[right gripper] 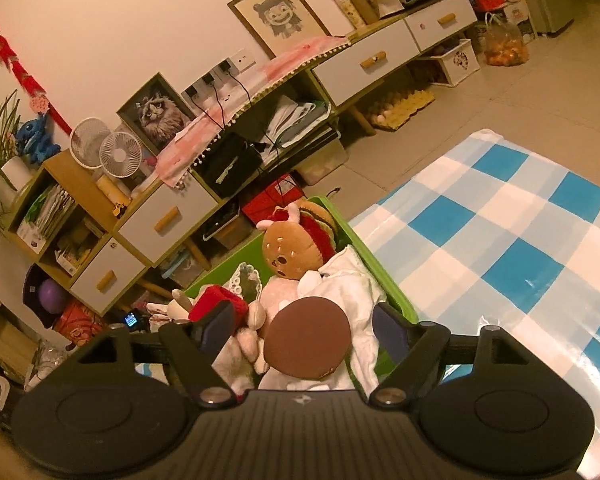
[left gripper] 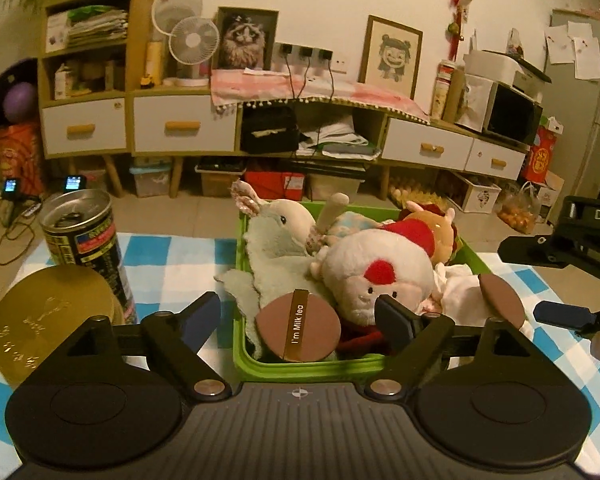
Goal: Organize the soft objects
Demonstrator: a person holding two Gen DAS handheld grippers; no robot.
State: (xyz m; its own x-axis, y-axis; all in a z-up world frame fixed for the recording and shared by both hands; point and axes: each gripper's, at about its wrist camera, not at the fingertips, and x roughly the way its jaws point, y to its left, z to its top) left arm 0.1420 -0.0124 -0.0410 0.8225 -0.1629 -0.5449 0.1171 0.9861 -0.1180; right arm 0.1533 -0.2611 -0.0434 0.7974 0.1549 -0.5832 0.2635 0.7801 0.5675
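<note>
A green bin (left gripper: pixel 244 356) sits on the checked cloth and holds several plush toys: a grey-green bunny (left gripper: pixel 278 240), a white sheep-like doll with a red patch (left gripper: pixel 374 270), a burger plush (right gripper: pixel 296 240) and a brown "I'm Milk tea" disc cushion (left gripper: pixel 298 328). My left gripper (left gripper: pixel 300 318) is open just above the bin's near edge, with the disc cushion between its fingers. My right gripper (right gripper: pixel 304 334) is open over the bin's right part, above a second brown disc (right gripper: pixel 308 338) and white cloth (right gripper: pixel 352 288). The right gripper also shows at the right edge of the left wrist view (left gripper: pixel 564 316).
A black drink can (left gripper: pixel 86 244) and a round gold tin lid (left gripper: pixel 48 312) stand on the blue-and-white checked cloth (right gripper: pixel 500 248) left of the bin. Behind, a long wooden cabinet (left gripper: pixel 180 128) with drawers, fans and framed pictures lines the wall; boxes lie under it.
</note>
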